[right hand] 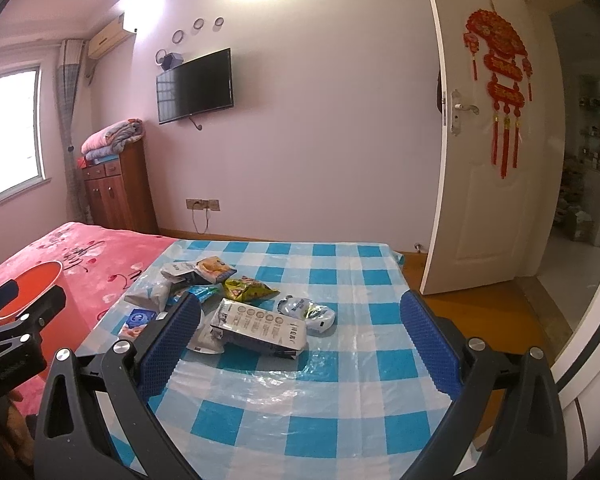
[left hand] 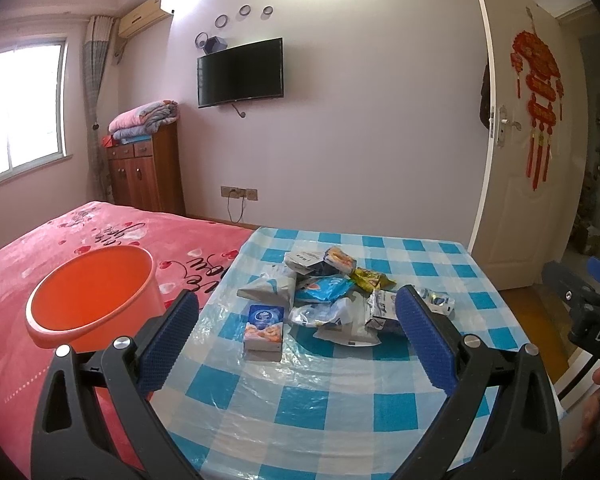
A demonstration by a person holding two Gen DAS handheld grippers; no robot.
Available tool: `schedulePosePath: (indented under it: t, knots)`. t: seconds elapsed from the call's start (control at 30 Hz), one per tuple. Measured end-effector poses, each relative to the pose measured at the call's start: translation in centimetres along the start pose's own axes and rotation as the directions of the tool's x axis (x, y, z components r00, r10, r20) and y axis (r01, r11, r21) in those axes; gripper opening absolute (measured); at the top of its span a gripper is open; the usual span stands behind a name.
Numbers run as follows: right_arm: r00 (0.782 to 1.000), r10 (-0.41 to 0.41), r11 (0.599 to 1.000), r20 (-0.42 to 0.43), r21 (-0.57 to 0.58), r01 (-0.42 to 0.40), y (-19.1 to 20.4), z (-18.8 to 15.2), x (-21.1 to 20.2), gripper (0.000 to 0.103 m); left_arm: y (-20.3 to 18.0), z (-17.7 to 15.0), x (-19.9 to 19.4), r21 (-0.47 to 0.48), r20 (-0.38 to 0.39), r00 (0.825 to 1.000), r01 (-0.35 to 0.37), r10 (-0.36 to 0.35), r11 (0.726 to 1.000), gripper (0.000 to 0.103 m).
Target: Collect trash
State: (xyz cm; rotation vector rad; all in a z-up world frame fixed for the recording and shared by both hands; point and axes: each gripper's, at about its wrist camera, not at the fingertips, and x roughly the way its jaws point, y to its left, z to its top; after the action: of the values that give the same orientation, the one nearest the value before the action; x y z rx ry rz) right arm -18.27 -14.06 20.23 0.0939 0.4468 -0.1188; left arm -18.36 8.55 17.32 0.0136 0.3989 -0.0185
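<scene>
checkered table (left hand: 340,408): one orange bin (left hand: 88,300), two grippers

Crumpled wrappers (left hand: 332,300) heaped on the checked table (left hand: 340,400); orange bin (left hand: 88,296) upright beside it.

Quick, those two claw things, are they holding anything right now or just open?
Left gripper: open, holding nothing, above the trash pile on the checked table.
Right gripper: open, holding nothing, over the same pile.
</scene>
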Motion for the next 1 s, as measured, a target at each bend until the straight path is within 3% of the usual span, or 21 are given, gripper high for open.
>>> schedulePosePath:
  t: [0.73,1.0]
  knots:
    - [1.0,-0.003,1.0,-0.018,-0.03,0.002,-0.6,-1.5,2.0,0.099,-1.3,-1.5,1.7,0.063,-0.02,1.0,-0.007,0.009,0.998,0.099]
    - [0.989,0.08,0.996,-0.125,-0.039,-0.086,-1.1,-4.1,5.4,0.099,-0.9,-3.8,3.9,0.103,-0.077,0.997,0.01,-0.002,0.995,0.099]
